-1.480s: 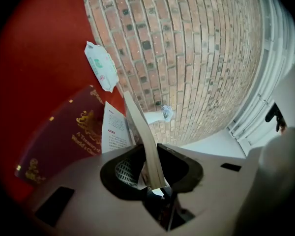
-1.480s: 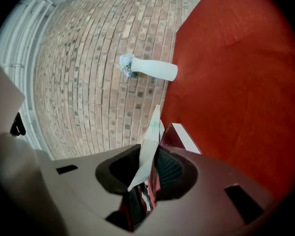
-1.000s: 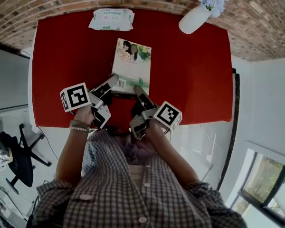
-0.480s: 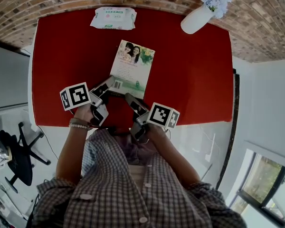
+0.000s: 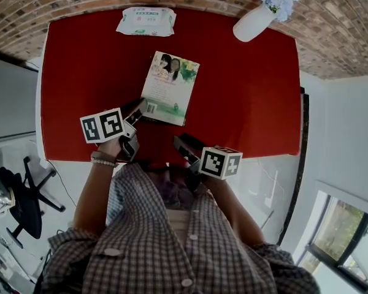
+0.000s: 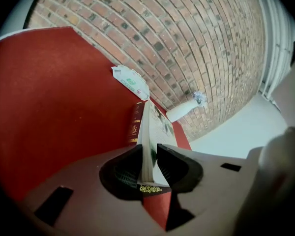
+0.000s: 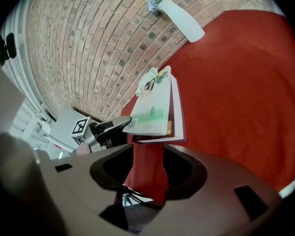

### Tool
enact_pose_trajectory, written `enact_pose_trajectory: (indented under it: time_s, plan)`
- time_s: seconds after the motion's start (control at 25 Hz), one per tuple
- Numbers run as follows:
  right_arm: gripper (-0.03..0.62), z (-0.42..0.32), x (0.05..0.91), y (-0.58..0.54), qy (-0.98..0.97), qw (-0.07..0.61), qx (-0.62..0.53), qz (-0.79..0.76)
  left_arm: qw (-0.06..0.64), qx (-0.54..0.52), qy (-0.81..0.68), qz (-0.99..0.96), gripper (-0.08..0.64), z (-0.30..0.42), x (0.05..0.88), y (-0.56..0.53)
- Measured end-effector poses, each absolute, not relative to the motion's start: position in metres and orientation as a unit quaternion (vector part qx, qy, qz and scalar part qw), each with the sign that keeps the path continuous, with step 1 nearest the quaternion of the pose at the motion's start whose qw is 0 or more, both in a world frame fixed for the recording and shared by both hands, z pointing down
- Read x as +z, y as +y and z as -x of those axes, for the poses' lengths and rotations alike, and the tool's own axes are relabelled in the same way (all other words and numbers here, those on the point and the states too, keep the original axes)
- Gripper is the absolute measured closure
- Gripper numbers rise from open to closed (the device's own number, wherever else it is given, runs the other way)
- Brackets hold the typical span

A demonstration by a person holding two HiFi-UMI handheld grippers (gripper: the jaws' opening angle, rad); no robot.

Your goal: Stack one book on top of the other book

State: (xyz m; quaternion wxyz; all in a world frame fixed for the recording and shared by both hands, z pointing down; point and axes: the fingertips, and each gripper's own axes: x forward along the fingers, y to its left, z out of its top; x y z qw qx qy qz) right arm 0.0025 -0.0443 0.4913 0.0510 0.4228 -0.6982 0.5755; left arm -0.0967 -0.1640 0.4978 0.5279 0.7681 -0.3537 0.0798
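Observation:
A book with a green and white cover (image 5: 168, 87) lies on top of a dark red book (image 7: 176, 125) in the middle of the red table (image 5: 73, 78). My left gripper (image 5: 140, 110) is shut on the top book's near left corner. In the left gripper view the pads press both sides of its page block (image 6: 148, 149), and the red book's spine (image 6: 135, 124) shows below. My right gripper (image 5: 179, 141) hangs back from the books near the table's front edge. Its jaws (image 7: 147, 163) are closing from wide with only bare tabletop between them.
A white pack of wipes (image 5: 145, 22) lies at the table's far edge. A white vase with pale blue flowers (image 5: 254, 22) stands at the far right corner. A brick wall runs behind the table. The person's checked shirt is at the front edge.
My right gripper let go of the book's near edge, opened and drew back toward the person and to the right. The left gripper kept its hold on the corner and sank a little.

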Motion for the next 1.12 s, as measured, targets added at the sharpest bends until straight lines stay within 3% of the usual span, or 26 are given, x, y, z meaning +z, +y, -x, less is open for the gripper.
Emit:
enact_pose_trajectory:
  time_s: [0.28,0.56,0.8,0.96,1.12]
  plan:
    - [0.407,-0.024,0.495,-0.061,-0.755,0.183,0.435,-0.456,0.466,0.128,-0.367,-0.795,0.466,0.091,0.493,-0.159]
    - [0.385,-0.017,0.513,-0.070,-0.795,0.323,0.301,-0.416,0.320,0.121,-0.437,-0.832,0.451,0.114,0.448,-0.179]
    - [0.380,-0.016,0.530,-0.074,-0.792,0.381,0.253,-0.405,0.119,0.361,-0.398,-0.835,0.551,0.144,0.473,-0.169]
    - [0.396,-0.016,0.534,-0.077,-0.789,0.385,0.253,-0.406,0.086,0.472,-0.315,-0.819,0.552,0.140,0.517,-0.138]
    - [0.410,-0.015,0.535,-0.076,-0.792,0.380,0.260,-0.401,0.077,0.516,-0.273,-0.808,0.552,0.130,0.540,-0.123]
